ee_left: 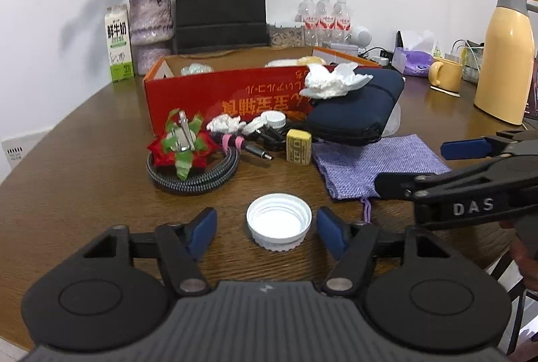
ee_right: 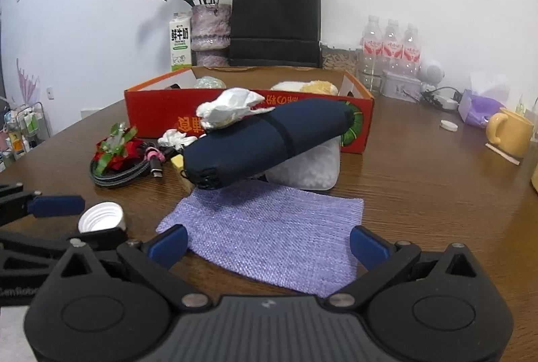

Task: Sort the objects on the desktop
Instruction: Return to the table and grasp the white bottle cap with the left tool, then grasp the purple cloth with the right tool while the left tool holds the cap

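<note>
A white screw cap [ee_left: 279, 226] lies upside down on the brown table [ee_left: 101, 194], between the blue pads of my left gripper [ee_left: 267, 229]. The jaws stand open, with a gap on each side of the cap. In the right wrist view the same cap [ee_right: 101, 217] shows at far left beside the left gripper [ee_right: 80, 222]. My right gripper [ee_right: 269, 246] is wide open and low over a purple woven pouch [ee_right: 269, 227], with nothing gripped. Beyond lie a navy pouch [ee_left: 353, 113] with crumpled tissue [ee_left: 333, 81] on it and a red cardboard box [ee_left: 235, 93].
A coiled braided cable [ee_left: 195, 177], a red-green bow [ee_left: 183, 147], a yellow eraser [ee_left: 298, 147] and small cables crowd the box's front. A frosted container [ee_right: 309, 170] props up the navy pouch. A yellow mug [ee_left: 445, 74] and a yellow thermos [ee_left: 504, 59] stand at right.
</note>
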A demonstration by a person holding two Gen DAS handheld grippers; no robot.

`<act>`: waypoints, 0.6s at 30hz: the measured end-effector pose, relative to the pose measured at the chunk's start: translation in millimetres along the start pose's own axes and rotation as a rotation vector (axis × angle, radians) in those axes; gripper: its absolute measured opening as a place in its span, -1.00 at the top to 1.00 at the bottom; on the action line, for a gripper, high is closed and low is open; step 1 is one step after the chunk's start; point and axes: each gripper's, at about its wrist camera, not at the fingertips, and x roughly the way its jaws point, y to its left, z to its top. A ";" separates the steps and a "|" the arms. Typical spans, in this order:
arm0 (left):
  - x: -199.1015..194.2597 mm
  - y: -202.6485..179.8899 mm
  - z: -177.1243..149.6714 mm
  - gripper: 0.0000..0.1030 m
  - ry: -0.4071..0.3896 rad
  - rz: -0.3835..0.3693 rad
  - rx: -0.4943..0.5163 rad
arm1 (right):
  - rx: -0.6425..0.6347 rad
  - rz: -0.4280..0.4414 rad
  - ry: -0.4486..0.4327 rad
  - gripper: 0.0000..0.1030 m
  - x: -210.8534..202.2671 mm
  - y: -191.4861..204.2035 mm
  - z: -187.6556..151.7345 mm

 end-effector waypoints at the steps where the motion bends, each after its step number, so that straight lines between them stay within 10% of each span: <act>1: 0.3 0.4 -0.5 -0.26 -0.002 0.000 -0.003 | 0.003 0.001 0.004 -1.00 3.1 0.2 -0.3; 9: -0.4 0.9 -1.7 0.20 -0.019 0.003 -0.013 | 0.016 0.016 0.014 -0.98 12.9 -2.7 -4.2; 18: -0.3 -0.3 -2.0 0.20 -0.023 0.009 -0.012 | -0.005 0.015 0.011 -0.83 11.5 -1.1 -6.4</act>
